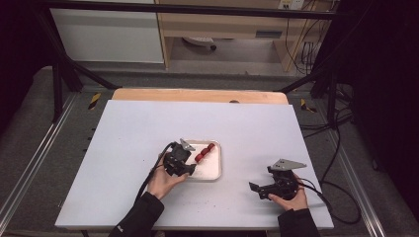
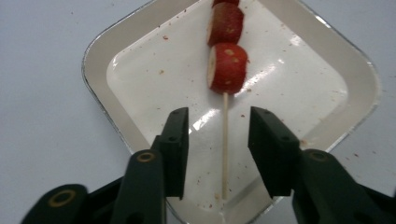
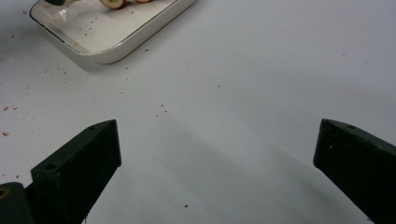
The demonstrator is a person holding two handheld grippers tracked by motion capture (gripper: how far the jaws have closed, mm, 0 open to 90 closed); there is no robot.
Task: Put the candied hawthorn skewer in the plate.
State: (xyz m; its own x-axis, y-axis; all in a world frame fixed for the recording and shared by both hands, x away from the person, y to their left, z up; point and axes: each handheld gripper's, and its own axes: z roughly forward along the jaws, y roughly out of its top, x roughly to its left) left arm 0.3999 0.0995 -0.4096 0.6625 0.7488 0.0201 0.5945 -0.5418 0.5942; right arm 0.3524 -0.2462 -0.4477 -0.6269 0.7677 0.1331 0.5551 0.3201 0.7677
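My left claw (image 2: 218,140) hangs over the tray (image 2: 116,46) w/ jaws apart, either side of the skewer (image 2: 225,154) stick, not gripping. Skewer lies in tray, red pieces (image 2: 227,67) at far end. Right claw (image 3: 217,172) wide open over bare desk (image 3: 280,70), near tray.

I'm working in a lab. Black frame bars (image 1: 64,74) ring my white counter (image 1: 128,148). Cables (image 1: 341,148) trail right, a wooden bench (image 1: 222,24) stands far.
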